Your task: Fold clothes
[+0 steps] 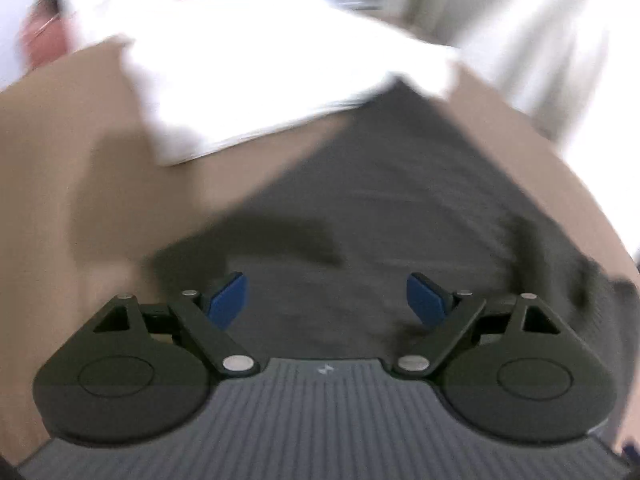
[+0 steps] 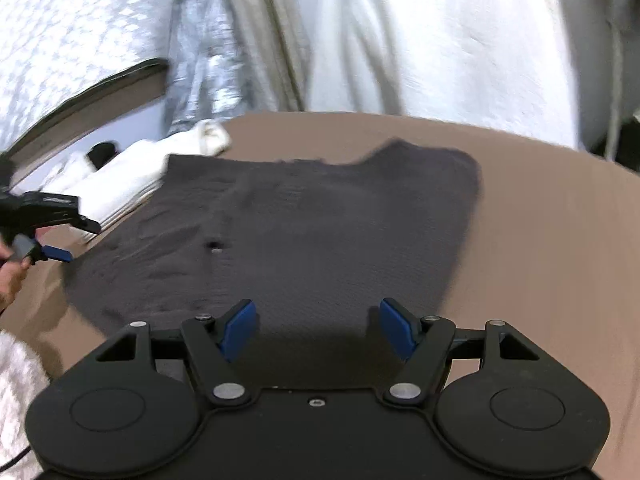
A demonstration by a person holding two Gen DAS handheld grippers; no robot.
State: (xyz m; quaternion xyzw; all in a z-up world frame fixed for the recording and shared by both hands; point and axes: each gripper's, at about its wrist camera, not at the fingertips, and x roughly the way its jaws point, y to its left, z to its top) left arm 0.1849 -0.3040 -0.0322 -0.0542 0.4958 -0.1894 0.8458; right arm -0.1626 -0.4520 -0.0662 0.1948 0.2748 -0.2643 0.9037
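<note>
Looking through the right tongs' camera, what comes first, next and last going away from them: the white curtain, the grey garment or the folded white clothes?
1. Grey garment, just ahead of the right tongs.
2. Folded white clothes, far left.
3. White curtain, beyond the table.

no text, label, brand or number can be read in either view. the left gripper's grey ribbed body (image 1: pixel 326 420) carries a small pale mark near its front edge, too small and blurred to make out. in the right wrist view the left gripper (image 2: pixel 60 236), seen at the left edge, bears a faint pale strip of lettering on its black upper arm, also unreadable. the dark grey garment (image 2: pixel 320 232) shows only its knit and a small hole, no print or tag. the white folded cloth (image 1: pixel 260 72) is blank as far as the blur allows.
</note>
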